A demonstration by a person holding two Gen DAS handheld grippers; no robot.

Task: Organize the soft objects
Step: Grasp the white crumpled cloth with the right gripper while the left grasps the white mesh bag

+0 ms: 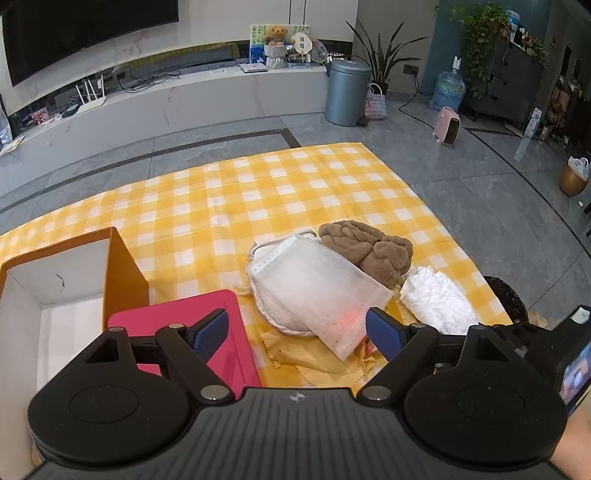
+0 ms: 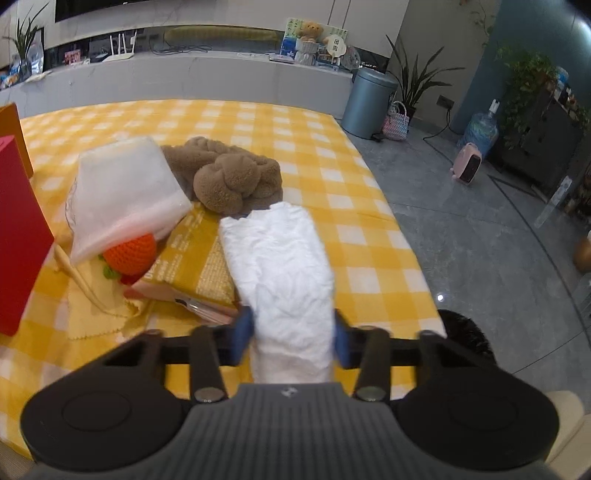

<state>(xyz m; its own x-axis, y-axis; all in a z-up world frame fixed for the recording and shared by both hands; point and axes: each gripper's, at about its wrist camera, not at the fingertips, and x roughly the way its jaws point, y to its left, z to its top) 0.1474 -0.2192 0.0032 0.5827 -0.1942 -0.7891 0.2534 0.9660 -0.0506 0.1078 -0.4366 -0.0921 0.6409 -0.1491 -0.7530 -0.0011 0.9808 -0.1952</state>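
The right gripper (image 2: 291, 339) pinches the near end of a white crinkled cloth roll (image 2: 280, 258), which runs forward from between its fingers; it looks light and floppy, best held mid-body. The left gripper (image 1: 297, 332) is spread wide and holds nothing. Beyond its fingertips lie a mesh pouch (image 1: 317, 288) and a brown plush knot (image 1: 369, 251).

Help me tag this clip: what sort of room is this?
Probably a home living room: a large dark TV screen above a long white media console, with a brown teddy bear on it.
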